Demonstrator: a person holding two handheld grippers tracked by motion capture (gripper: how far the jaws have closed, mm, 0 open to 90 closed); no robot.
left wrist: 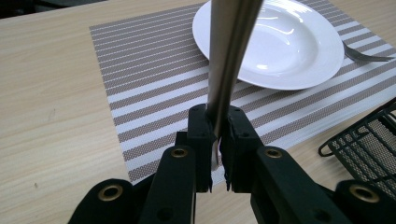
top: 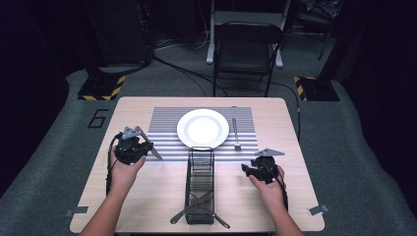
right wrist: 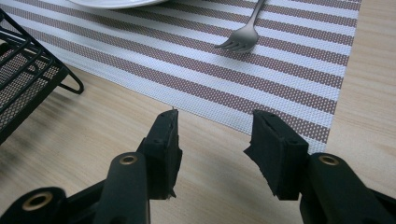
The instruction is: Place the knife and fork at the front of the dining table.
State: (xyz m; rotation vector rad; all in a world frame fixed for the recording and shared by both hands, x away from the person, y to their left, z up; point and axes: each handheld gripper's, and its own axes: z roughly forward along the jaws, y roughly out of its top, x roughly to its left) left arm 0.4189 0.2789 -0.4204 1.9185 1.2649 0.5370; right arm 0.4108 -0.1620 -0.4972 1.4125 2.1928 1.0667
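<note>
1. The left tool [top: 140, 147] sits over the left near part of the striped placemat [top: 164, 123], held in the person's left hand [top: 123, 169].
2. Its jaws are clamped together on a metal knife [left wrist: 229, 56]. In the left gripper view, the knife rises from between the pads and crosses in front of the white plate [left wrist: 299, 51].
3. In the high view, the knife [top: 152, 149] slants from the left tool toward the near right, its tip just above the near edge of the placemat.
4. The plate [top: 203, 128] rests at the centre of the placemat. A fork [top: 236, 133] lies just right of it, tines pointing near.
5. The right tool [top: 252, 170] rests over bare desk [top: 147, 196], right of the black wire caddy [top: 200, 184] and near the placemat's right near corner.
6. Its jaws stand apart with nothing between them; the right gripper view shows desk surface and placemat edge through the gap.
7. The caddy stands at the near centre of the desk and holds further cutlery [top: 192, 209] at its near end.
</note>
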